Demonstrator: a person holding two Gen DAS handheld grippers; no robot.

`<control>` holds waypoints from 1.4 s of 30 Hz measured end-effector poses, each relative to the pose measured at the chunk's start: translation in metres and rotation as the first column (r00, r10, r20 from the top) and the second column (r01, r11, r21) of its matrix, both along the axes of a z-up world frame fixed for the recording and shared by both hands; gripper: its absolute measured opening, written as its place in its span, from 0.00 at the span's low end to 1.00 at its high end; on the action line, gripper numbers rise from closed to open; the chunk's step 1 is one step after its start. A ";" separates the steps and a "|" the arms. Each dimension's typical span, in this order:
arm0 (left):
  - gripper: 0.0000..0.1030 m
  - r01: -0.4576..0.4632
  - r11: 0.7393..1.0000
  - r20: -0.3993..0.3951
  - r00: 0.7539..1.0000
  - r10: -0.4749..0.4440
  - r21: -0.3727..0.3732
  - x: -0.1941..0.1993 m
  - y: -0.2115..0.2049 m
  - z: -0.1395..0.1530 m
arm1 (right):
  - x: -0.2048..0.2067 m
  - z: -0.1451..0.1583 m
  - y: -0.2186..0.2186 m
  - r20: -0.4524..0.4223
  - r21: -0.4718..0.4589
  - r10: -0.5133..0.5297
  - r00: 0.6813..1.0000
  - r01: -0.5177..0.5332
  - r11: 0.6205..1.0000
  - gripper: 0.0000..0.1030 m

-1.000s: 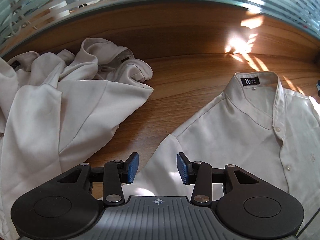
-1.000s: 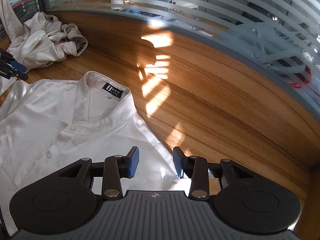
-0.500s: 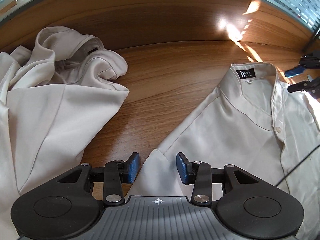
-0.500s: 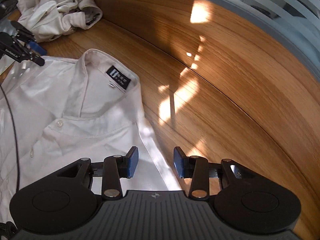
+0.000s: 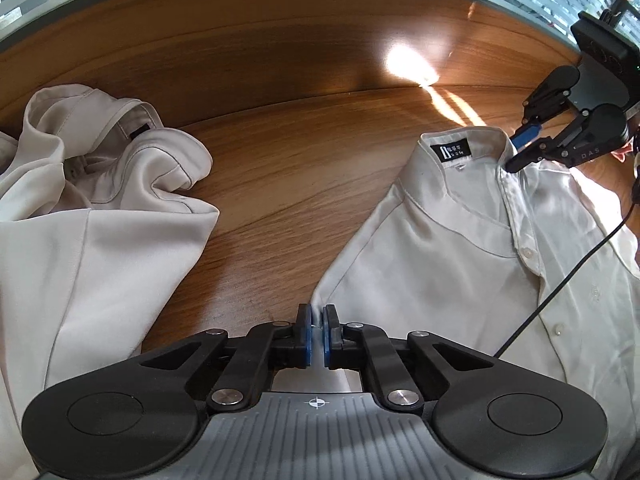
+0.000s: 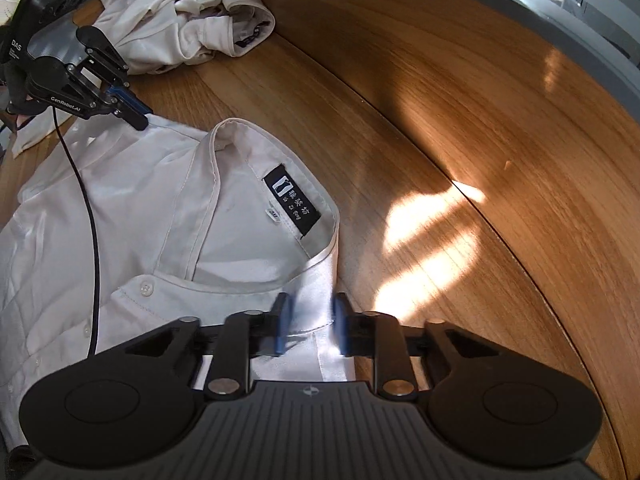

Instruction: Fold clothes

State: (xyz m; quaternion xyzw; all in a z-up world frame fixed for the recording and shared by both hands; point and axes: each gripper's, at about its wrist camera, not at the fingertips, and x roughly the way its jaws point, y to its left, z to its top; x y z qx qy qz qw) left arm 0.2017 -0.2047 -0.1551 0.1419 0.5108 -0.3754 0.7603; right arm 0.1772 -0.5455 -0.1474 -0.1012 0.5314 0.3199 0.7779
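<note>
A white shirt (image 6: 168,216) is lying spread, collar up, on the wooden table (image 6: 460,128). The left gripper (image 5: 318,330) is pinching the shirt's shoulder edge tight between its blue pads. The right gripper (image 6: 310,326) is closing its jaws over the opposite shoulder edge — fabric is sitting between them, not yet pressed. A crumpled pile of clothes (image 5: 92,208) is lying off to the side.

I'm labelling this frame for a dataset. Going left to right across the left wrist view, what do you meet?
Crumpled shirt → bare wooden table → flat white shirt → black cable, with the right gripper at the collar.
</note>
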 end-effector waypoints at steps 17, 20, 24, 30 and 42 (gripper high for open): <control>0.06 0.183 0.983 0.170 0.969 -0.181 0.003 -0.068 0.023 0.084 | -0.121 0.089 0.017 0.229 0.038 -0.085 0.970 0.078 0.996 0.10; 0.06 0.227 0.974 0.197 0.954 -0.228 0.029 -0.097 0.030 0.093 | -0.160 0.103 0.030 0.265 0.027 -0.081 0.961 0.076 0.997 0.11; 0.06 0.259 0.964 0.213 0.940 -0.266 0.061 -0.147 0.039 0.094 | -0.213 0.108 0.050 0.290 0.002 -0.065 0.955 0.068 0.998 0.11; 0.06 0.259 0.957 0.229 0.931 -0.284 0.133 -0.207 0.052 0.074 | -0.289 0.083 0.081 0.261 -0.041 -0.045 0.964 0.057 0.998 0.10; 0.23 0.127 0.978 0.175 0.972 -0.156 0.163 -0.238 0.074 0.032 | -0.359 0.031 0.121 0.215 -0.160 0.012 0.977 0.023 0.987 0.34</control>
